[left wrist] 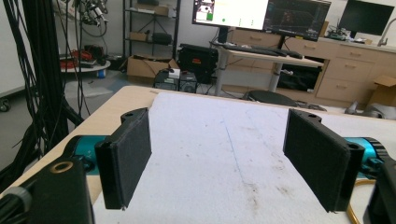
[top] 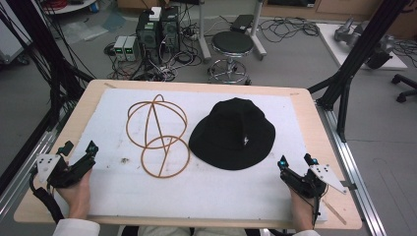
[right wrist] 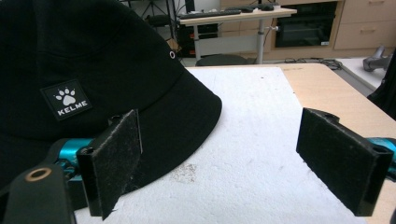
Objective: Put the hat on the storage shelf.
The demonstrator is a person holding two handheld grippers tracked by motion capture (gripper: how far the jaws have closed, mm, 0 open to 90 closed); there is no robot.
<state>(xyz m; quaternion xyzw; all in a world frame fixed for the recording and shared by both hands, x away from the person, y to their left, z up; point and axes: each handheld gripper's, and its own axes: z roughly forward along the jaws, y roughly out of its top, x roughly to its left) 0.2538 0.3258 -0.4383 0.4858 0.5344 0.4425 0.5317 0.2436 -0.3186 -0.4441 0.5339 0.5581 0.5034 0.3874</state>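
Hat: black bucket hat (top: 232,132) sitting on the white foam sheet (top: 206,189), right next to the wire frame (top: 158,135)
Label: paw logo patch, reads KELME (right wrist: 65,99)
Left gripper (top: 78,147): jaws spread wide, holding nothing
Right gripper (top: 296,160): jaws wide apart too, empty, near the hat's brim

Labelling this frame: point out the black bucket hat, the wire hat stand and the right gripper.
black bucket hat (top: 231,129), high view, on the crown.
wire hat stand (top: 165,172), high view, on the near edge of its lower ring.
right gripper (top: 296,161), high view, midway between its two fingertips.
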